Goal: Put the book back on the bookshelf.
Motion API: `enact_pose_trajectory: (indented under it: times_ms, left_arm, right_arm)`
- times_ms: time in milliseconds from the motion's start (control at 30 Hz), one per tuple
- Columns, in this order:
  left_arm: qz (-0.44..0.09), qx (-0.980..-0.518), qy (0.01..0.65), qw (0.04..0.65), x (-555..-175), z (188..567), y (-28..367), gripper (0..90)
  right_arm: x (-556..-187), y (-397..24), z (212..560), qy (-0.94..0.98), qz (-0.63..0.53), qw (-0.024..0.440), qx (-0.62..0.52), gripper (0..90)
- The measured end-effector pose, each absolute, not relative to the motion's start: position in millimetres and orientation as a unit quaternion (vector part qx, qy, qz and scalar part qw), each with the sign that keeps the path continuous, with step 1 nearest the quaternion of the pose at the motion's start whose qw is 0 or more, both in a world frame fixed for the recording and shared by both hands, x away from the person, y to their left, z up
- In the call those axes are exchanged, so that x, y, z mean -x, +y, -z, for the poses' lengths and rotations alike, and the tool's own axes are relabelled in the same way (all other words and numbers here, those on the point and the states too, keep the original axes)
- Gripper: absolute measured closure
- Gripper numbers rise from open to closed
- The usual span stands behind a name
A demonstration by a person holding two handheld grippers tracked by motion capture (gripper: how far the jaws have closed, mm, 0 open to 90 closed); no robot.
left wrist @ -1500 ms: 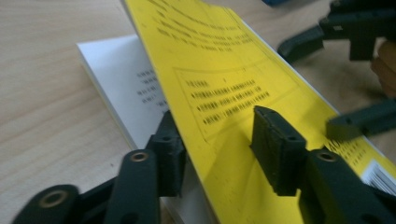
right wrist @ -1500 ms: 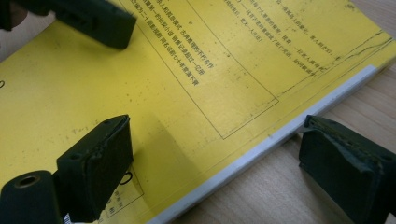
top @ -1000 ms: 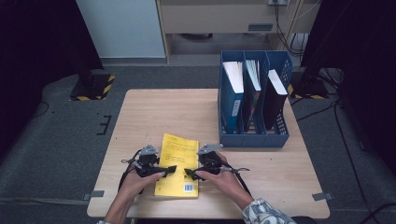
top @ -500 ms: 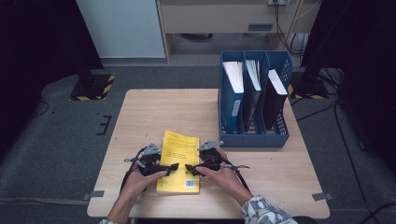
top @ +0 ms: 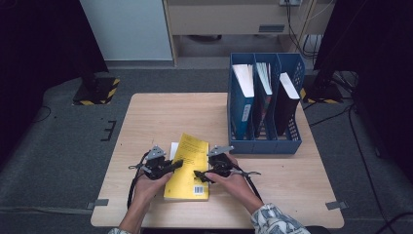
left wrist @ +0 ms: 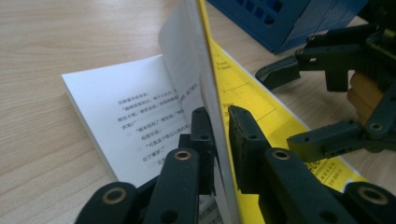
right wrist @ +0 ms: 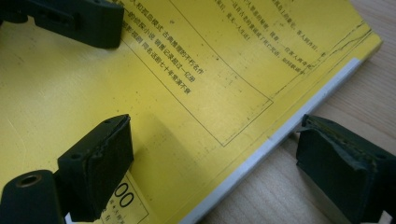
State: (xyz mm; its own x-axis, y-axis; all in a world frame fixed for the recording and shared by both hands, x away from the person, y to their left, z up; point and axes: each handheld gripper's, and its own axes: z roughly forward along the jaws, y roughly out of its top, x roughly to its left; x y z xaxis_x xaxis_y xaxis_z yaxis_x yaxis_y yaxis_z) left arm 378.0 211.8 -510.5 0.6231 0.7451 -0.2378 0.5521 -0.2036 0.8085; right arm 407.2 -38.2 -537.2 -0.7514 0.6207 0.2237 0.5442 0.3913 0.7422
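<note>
At six o'clock, the left gripper (left wrist: 222,126) has just clamped the book's (top: 187,165) cover (left wrist: 205,70), lifting it open. The right gripper (right wrist: 210,154) gapes wide astride the book's edge, holding nothing, likely to steady it.

Book (top: 187,165) left of file rack (top: 263,141)

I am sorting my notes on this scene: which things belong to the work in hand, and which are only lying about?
In the work:
- yellow book, cover lifted
- left hand-held gripper, shut on the cover
- right hand-held gripper, open over the book's edge

Lying about:
- blue file rack
- books standing in it
- table
</note>
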Motion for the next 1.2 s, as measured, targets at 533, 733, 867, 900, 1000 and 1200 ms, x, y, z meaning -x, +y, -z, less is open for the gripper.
enact_pose_trajectory:
  times_ms: [533, 733, 867, 900, 1000, 1200]
  left_arm:
    - [-0.104, -0.732, 0.425, 0.522, -370.6, 497.0, 215.0, 85.6]
    - [-0.101, -0.715, 0.424, 0.546, -369.7, 490.8, 223.0, 85.7]
    - [-0.089, -0.704, 0.43, 0.559, -368.8, 489.3, 225.1, 85.6]
    - [-0.091, -0.705, 0.431, 0.556, -369.5, 490.2, 225.6, 85.6]
    - [-0.097, -0.725, 0.438, 0.523, -374.2, 497.2, 230.1, 84.0]
    - [-0.093, -0.757, 0.449, 0.466, -381.2, 511.4, 234.8, 64.5]
  right_arm:
    - [-406.6, -42.5, 535.6, 0.822, -0.439, 0.002, -0.363, 9.2]
    - [-402.3, -38.3, 535.3, 0.825, -0.443, -0.021, -0.349, 9.7]
    - [-400.6, -32.8, 535.6, 0.826, -0.45, -0.044, -0.337, 9.6]
    - [-400.4, -32.2, 535.4, 0.826, -0.448, -0.044, -0.338, 9.4]
    - [-400.5, -31.9, 535.5, 0.826, -0.447, -0.042, -0.34, 10.8]
    - [-400.4, -31.1, 535.6, 0.826, -0.447, -0.036, -0.341, 12.5]
